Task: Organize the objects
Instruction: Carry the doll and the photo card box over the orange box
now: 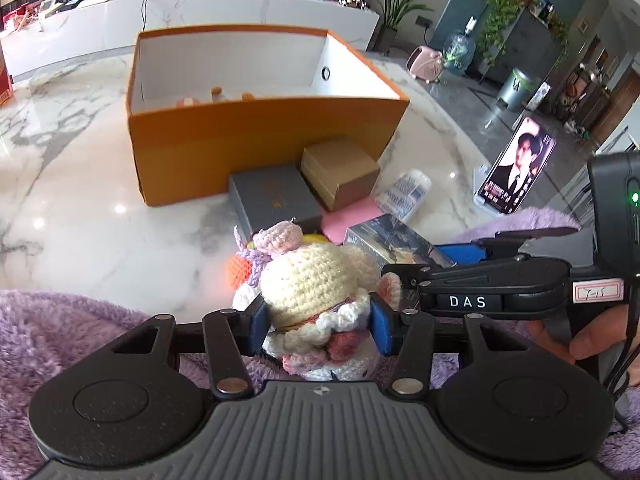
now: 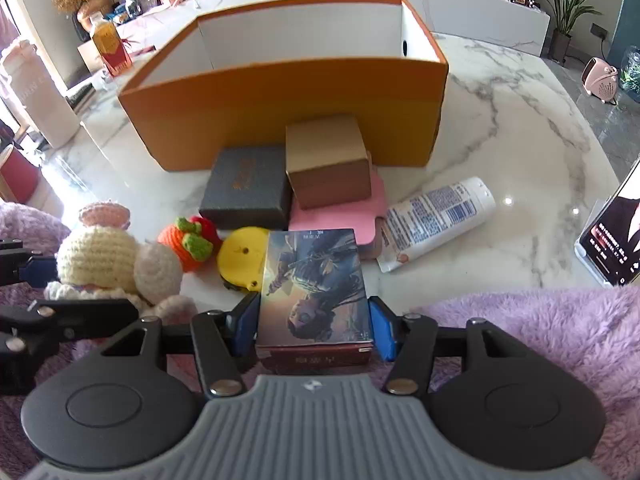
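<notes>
Left claw: clamped on the crochet doll, blue pads pressed against its sides at the frilly collar; the doll's cream head sticks out ahead of the fingers, near the desk's front edge.
Crochet fruit: orange with green leaves and a red piece behind, lying on the desk just right of the doll.
Yellow disc: flat on the desk between the fruit and the picture box, touching the box's left edge.
Right claw: closed on the picture box, one blue pad on each long side; the box runs forward from the fingers.
Grey box: beyond the disc, against the orange bin's front wall.
Brown carton: just right of the grey box, sitting partly on a pink pad.
White tube: lying on its side right of the pink pad, cap pointing away.
Orange bin: open-topped, white inside, behind everything on the marble desk.
</notes>
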The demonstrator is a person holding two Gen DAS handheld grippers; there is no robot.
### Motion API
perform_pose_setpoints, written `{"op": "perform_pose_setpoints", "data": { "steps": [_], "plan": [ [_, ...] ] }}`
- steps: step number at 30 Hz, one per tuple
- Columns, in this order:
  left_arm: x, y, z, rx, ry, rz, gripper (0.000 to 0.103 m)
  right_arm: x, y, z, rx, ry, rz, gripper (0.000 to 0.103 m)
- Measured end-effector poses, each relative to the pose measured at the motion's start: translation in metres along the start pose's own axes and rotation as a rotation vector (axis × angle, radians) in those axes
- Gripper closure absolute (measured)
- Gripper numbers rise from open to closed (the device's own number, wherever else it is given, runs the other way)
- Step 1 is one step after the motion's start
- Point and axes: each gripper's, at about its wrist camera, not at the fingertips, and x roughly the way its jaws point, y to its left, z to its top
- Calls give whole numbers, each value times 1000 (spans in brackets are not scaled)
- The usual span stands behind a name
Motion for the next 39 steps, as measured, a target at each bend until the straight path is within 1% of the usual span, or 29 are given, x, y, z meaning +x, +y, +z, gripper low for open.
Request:
{"op": "perform_pose_setpoints", "data": {
  "steps": [6, 9, 14, 20, 24, 30, 35, 39],
  "plan": [
    [-25, 11, 15, -48, -46, -61, 45, -24, -3, 7, 25, -60, 42, 44],
    [-35, 14, 25, -63, -68, -77, 45, -34, -6, 13, 45, -87, 65, 44],
    [-46, 14, 48, -58, -108, -75, 45, -44, -11, 28, 64, -128, 96, 44],
    [-49, 15, 82, -53, -142, -59, 45, -56, -13, 58, 59, -203, 113, 44],
    [-44, 18, 107, -27, -167, -45, 45, -57, -15, 82, 51, -256, 123, 44],
    [-27, 25, 148, 12, -180, -1, 45, -43, -17, 120, 74, -320, 131, 44],
    [1, 25, 179, 46, -153, 26, 45, -21, -25, 150, 89, -348, 103, 44],
    [29, 35, 196, 53, -111, 52, 45, 7, -40, 173, 115, -337, 88, 44]
  ]
}}
